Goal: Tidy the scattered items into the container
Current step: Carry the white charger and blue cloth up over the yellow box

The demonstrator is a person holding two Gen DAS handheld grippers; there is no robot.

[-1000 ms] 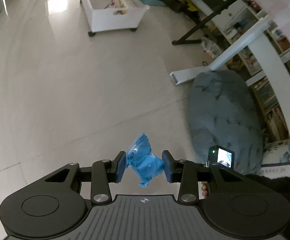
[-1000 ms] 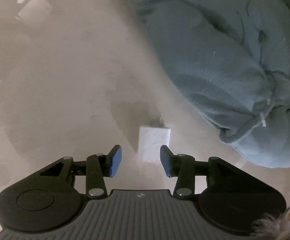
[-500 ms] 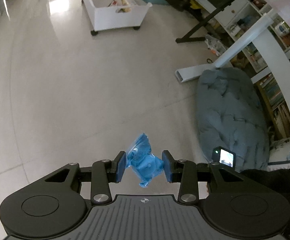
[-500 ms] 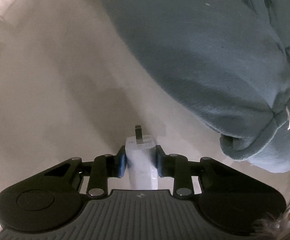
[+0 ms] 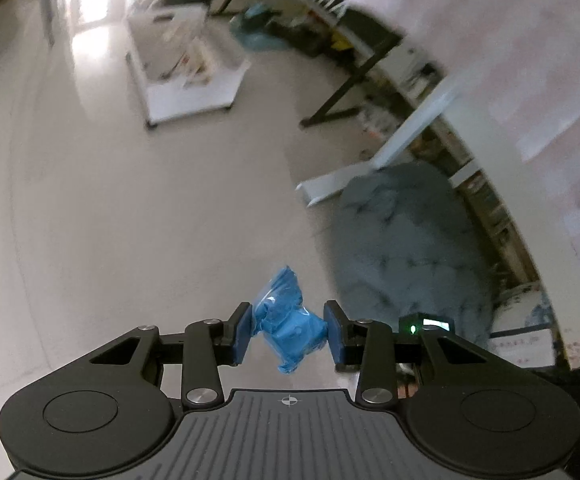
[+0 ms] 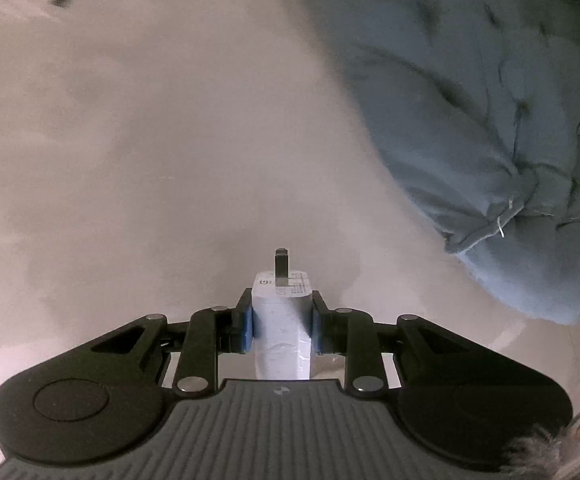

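Left wrist view: the left gripper clamps a crumpled blue bag above the floor, white bin far ahead. The right gripper grips a white charger beside a grey cushion.

Landmark = beanbag on the floor. Left tool sits just left of it w/ a crumpled bag between its pads, above the floor. A board lies at the beanbag's far edge; keyboard stand beyond that. Wheeled bin far off, up-left of the beanbag, items inside. Right tool left of beanbag, a charger between its pads.
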